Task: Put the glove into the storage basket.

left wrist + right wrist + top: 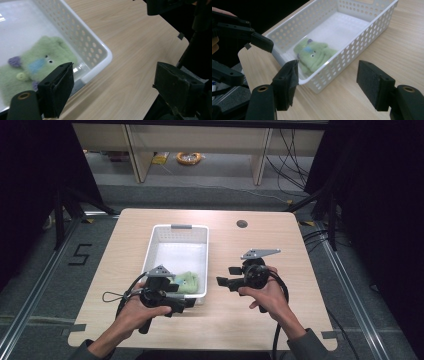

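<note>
High view: a green plush toy [187, 281] is lying inside the white basket's [179, 227] near corner, apparently delivered, while the left gripper [186, 296] and right gripper [226, 276] are hovering beside that basket with jaws standing apart, holding nothing, leaving only withdrawal.

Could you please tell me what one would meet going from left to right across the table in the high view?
Left gripper, black, jaws open, in the person's left hand → fuzzy green plush toy lying in the white perforated plastic basket → right gripper, black, jaws open, held over the bare light wooden table.
</note>
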`<state>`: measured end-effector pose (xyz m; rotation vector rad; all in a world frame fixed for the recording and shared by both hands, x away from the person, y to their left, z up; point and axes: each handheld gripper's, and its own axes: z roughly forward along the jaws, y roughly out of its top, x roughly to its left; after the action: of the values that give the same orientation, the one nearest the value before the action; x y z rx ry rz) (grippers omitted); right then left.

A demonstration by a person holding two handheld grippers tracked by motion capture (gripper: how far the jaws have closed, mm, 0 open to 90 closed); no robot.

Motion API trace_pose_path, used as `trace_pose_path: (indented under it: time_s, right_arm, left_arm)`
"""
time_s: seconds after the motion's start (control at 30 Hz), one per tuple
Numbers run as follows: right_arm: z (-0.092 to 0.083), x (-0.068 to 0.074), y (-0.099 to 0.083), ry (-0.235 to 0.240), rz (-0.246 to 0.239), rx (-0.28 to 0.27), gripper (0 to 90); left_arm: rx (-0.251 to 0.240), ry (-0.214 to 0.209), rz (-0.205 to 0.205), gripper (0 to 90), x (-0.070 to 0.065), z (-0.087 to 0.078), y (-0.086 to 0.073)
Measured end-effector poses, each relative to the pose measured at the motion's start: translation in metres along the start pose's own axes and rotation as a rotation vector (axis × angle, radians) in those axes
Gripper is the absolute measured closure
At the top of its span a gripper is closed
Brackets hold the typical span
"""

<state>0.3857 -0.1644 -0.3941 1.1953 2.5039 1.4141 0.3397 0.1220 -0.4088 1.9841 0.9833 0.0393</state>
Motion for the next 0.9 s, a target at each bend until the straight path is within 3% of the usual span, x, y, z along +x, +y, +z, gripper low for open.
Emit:
trace_pose_path:
  time_s: [0.17, 0.27, 0.47, 0.57, 0.67, 0.77, 0.8, 0.83, 0.9]
  right_arm:
    - [-0.006, -0.004, -0.007, 0.004, -0.039, -0.022, 34.4]
    - [-0.01, -0.002, -0.013, 0.009, -0.003, -0.025, 34.3]
    - [-0.018, -0.003, -0.024, 0.008, -0.004, -0.039, 34.1]
    - [-0.022, -0.006, -0.03, 0.0, -0.021, -0.057, 34.0]
    - [-0.024, -0.005, -0.033, 0.007, 0.008, -0.057, 34.0]
    - [-0.027, -0.007, -0.041, -0.012, -0.019, -0.062, 33.8]
    - [-0.027, -0.005, -0.044, -0.007, 0.013, -0.057, 33.8]
    - [-0.027, -0.008, -0.046, -0.007, -0.014, -0.065, 33.8]
    - [-0.027, -0.007, -0.05, 0.0, 0.003, -0.062, 33.5]
  left_arm:
    - [-0.017, -0.023, 0.004, 15.6, -0.01, 0.003, -0.003]
    - [-0.018, -0.033, 0.011, 15.6, -0.015, 0.005, -0.006]
    - [-0.018, -0.029, 0.039, 15.6, -0.022, 0.009, -0.013]
    - [-0.029, -0.041, 0.033, 15.6, -0.024, 0.011, -0.016]
    - [-0.03, -0.046, 0.029, 15.6, -0.027, 0.013, -0.019]
    - [-0.037, -0.052, 0.039, 15.6, -0.03, 0.015, -0.023]
    - [-0.042, -0.052, 0.042, 15.6, -0.031, 0.016, -0.025]
    - [-0.042, -0.052, 0.042, 15.6, -0.031, 0.016, -0.025]
    - [-0.038, -0.044, 0.043, 15.6, -0.033, 0.018, -0.029]
